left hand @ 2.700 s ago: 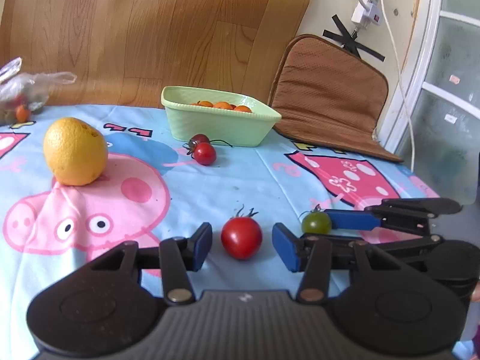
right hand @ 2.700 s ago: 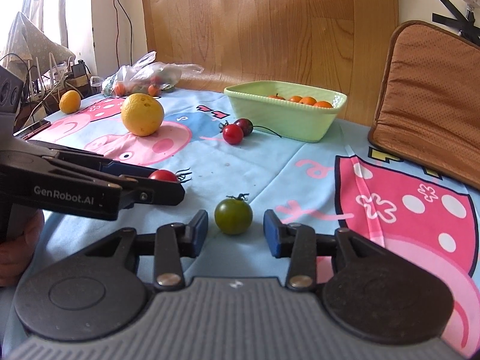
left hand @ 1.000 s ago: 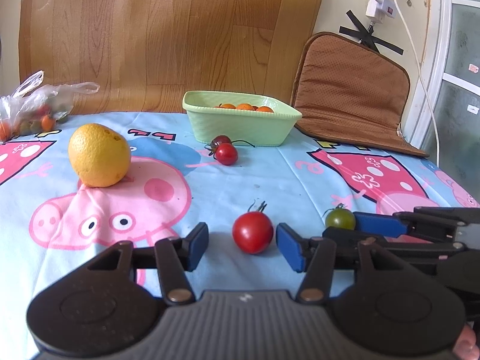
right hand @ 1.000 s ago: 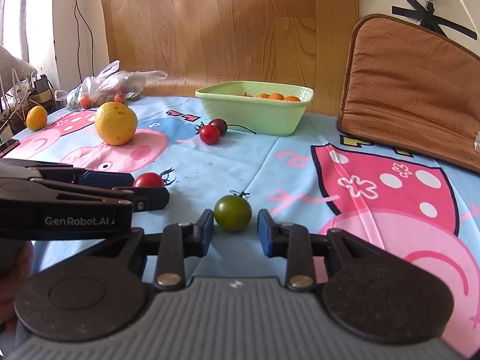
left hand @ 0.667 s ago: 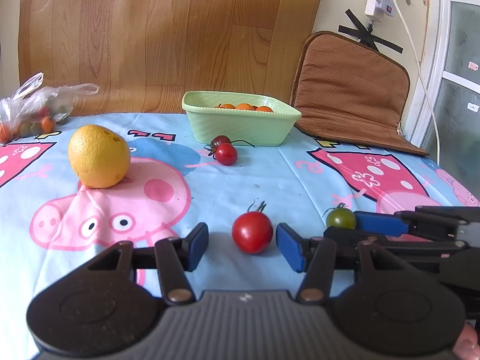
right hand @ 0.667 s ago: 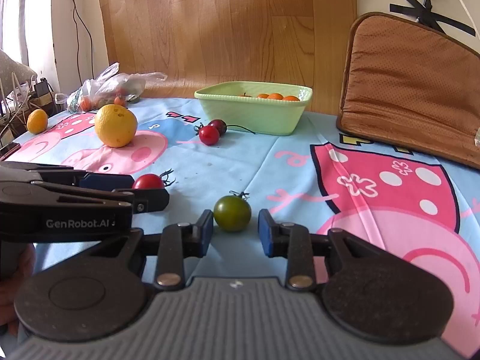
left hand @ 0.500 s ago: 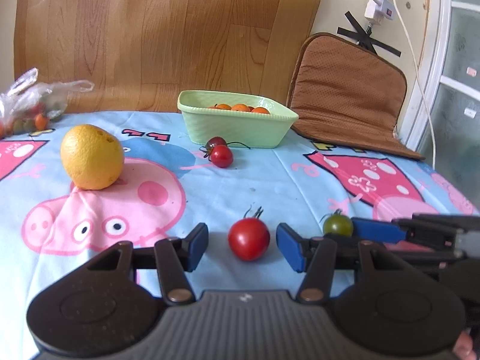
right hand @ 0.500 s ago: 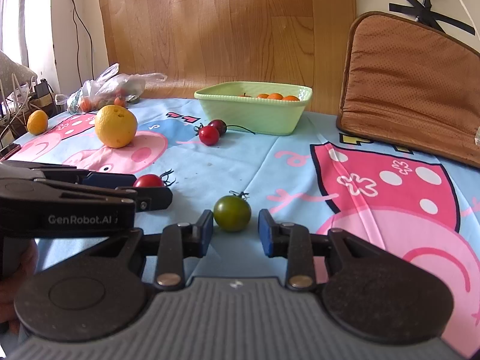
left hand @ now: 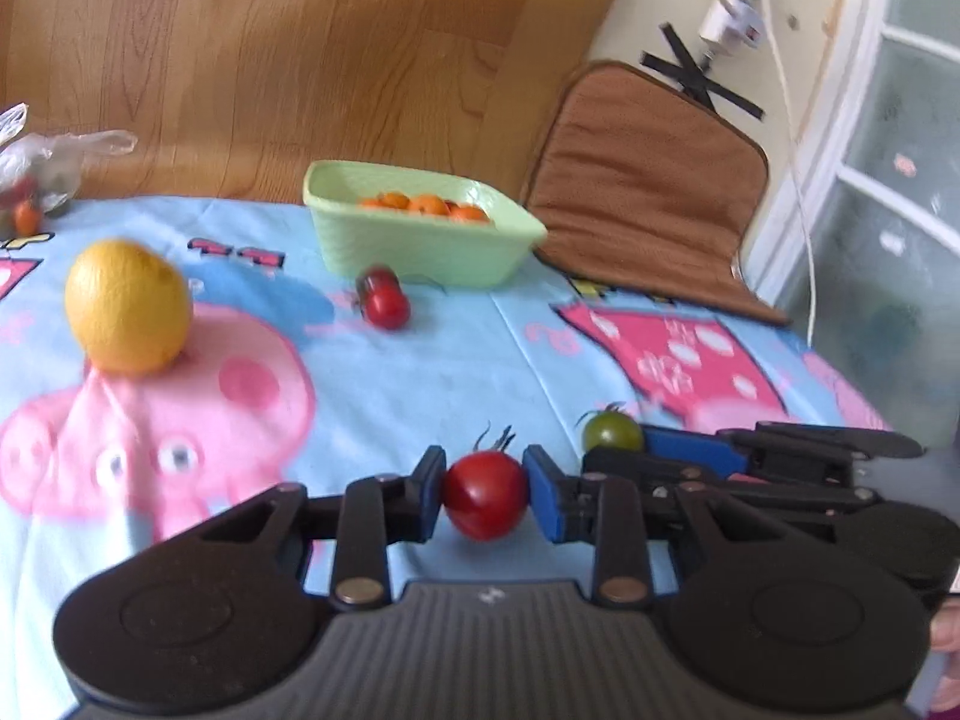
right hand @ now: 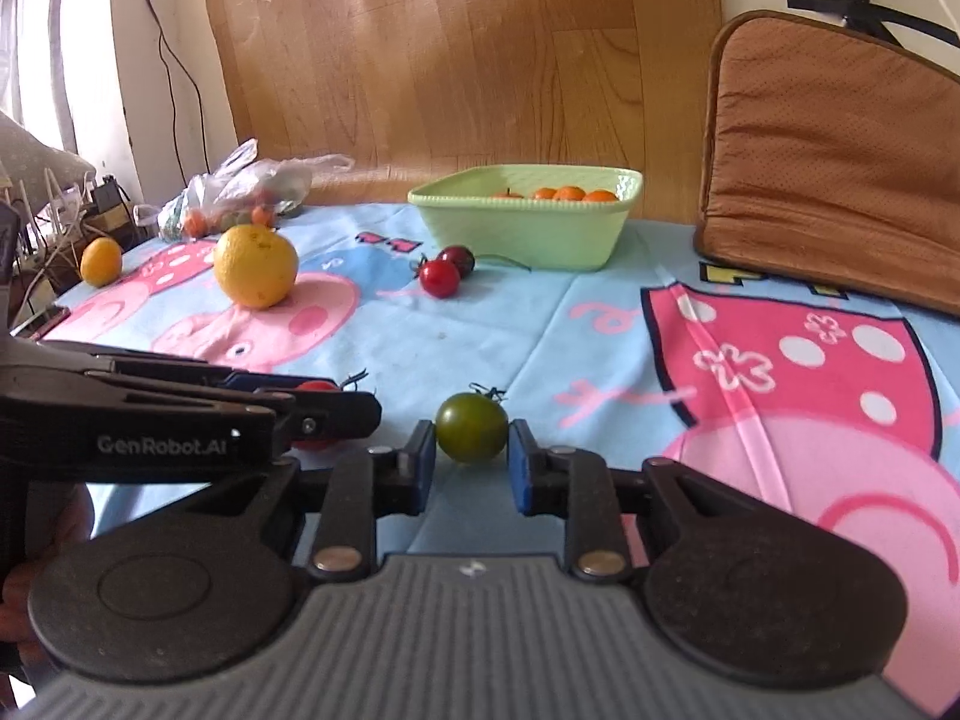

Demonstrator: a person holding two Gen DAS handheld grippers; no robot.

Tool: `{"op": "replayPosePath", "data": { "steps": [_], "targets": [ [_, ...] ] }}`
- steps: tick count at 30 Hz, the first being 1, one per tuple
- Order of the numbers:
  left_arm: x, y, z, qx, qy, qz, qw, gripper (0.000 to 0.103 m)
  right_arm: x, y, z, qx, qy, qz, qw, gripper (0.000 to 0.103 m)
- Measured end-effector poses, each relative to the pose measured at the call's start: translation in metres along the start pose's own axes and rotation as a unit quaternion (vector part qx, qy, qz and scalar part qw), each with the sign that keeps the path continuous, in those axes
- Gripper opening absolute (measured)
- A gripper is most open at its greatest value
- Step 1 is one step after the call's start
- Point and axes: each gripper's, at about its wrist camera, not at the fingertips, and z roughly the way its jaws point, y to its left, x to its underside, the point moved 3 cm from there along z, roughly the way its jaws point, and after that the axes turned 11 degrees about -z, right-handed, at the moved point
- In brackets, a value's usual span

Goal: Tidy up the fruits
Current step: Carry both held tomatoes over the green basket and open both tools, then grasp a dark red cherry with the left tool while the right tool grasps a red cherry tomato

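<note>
Both jaws have just closed: the left gripper [left hand: 485,489] now pinches the red tomato [left hand: 485,503], the right gripper [right hand: 471,457] the green tomato [right hand: 471,427]. Both fruits seem ready to carry to the bowl [right hand: 528,231] at the table's far edge

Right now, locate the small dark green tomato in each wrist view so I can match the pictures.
Left wrist view: small dark green tomato sits right of centre, between the blue pads of the right gripper.
Right wrist view: it is low centre, clamped in that same gripper.
Shared landmark: pale green plastic basket of oranges at the back.
</note>
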Motion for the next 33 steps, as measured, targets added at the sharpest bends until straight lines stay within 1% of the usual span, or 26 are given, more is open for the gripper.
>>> {"op": "replayPosePath", "data": {
  "steps": [3, 5, 6, 8, 11, 14, 16, 17, 19, 21, 22, 24, 25, 26, 28, 30, 31, 32, 33],
  "targets": [
    [-0.049, 0.001, 0.012, -0.015, -0.016, 0.003, 0.9998, 0.029, -0.033, -0.019, 0.011, 0.003, -0.027, 0.005, 1.000, 0.028],
    [-0.085, 0.000, 0.026, -0.022, -0.029, 0.002, 0.9993, 0.029, -0.060, -0.035, 0.026, 0.005, -0.047, 0.010, 0.999, 0.029],
    [-0.102, 0.000, 0.036, -0.032, -0.036, 0.007, 0.9988, 0.029, -0.072, -0.043, 0.036, 0.013, -0.054, 0.009, 0.998, 0.029],
    [-0.132, 0.000, 0.059, -0.039, -0.035, 0.007, 0.9986, 0.029, -0.092, -0.059, 0.061, 0.025, -0.052, 0.007, 0.998, 0.029],
    [-0.160, 0.005, 0.096, -0.042, -0.017, -0.002, 0.9990, 0.029, -0.108, -0.074, 0.100, 0.030, -0.039, 0.008, 0.999, 0.029],
    [-0.169, 0.010, 0.128, -0.070, -0.005, 0.009, 0.9975, 0.029, -0.113, -0.080, 0.130, 0.038, -0.026, -0.006, 0.999, 0.030],
    [-0.170, 0.015, 0.140, -0.073, 0.005, 0.008, 0.9973, 0.032, -0.112, -0.081, 0.141, 0.035, -0.024, -0.019, 0.999, 0.031],
    [-0.170, 0.017, 0.141, -0.073, 0.007, 0.004, 0.9973, 0.040, -0.111, -0.082, 0.142, 0.039, -0.023, -0.025, 0.999, 0.032],
    [-0.168, 0.019, 0.132, -0.058, -0.001, -0.001, 0.9983, 0.048, -0.108, -0.084, 0.133, 0.051, -0.030, -0.026, 0.998, 0.035],
    [-0.164, 0.022, 0.114, -0.045, -0.012, -0.001, 0.9989, 0.048, -0.103, -0.085, 0.114, 0.056, -0.049, -0.011, 0.997, 0.035],
    [-0.161, 0.024, 0.103, -0.037, -0.017, -0.008, 0.9991, 0.048, -0.101, -0.085, 0.102, 0.046, -0.056, -0.003, 0.997, 0.035],
    [-0.154, 0.025, 0.085, -0.020, -0.016, -0.028, 0.9993, 0.048, -0.090, -0.075, 0.086, -0.002, -0.054, 0.005, 0.999, 0.035],
    [-0.150, 0.024, 0.079, -0.015, -0.012, -0.031, 0.9993, 0.047, -0.084, -0.065, 0.082, -0.028, -0.043, -0.007, 0.999, 0.035],
    [-0.145, 0.023, 0.076, -0.013, -0.008, -0.029, 0.9995, 0.047, -0.078, -0.054, 0.080, -0.042, -0.031, -0.026, 0.998, 0.035],
    [-0.138, 0.021, 0.077, -0.021, 0.002, -0.015, 0.9997, 0.045, -0.069, -0.035, 0.082, -0.051, -0.016, -0.056, 0.997, 0.036],
    [-0.135, 0.016, 0.078, -0.040, 0.003, 0.005, 0.9992, 0.045, -0.069, -0.022, 0.092, -0.060, -0.003, -0.065, 0.996, 0.036],
    [-0.135, 0.016, 0.078, -0.044, 0.006, 0.001, 0.9990, 0.045, -0.071, -0.019, 0.097, -0.063, 0.003, -0.064, 0.996, 0.038],
    [-0.136, 0.016, 0.077, -0.040, 0.009, -0.006, 0.9992, 0.045, -0.074, -0.016, 0.103, -0.070, 0.009, -0.060, 0.996, 0.048],
    [-0.137, 0.016, 0.075, -0.035, 0.009, -0.011, 0.9993, 0.045, -0.077, -0.015, 0.110, -0.083, 0.017, -0.051, 0.995, 0.051]
  ]
}}
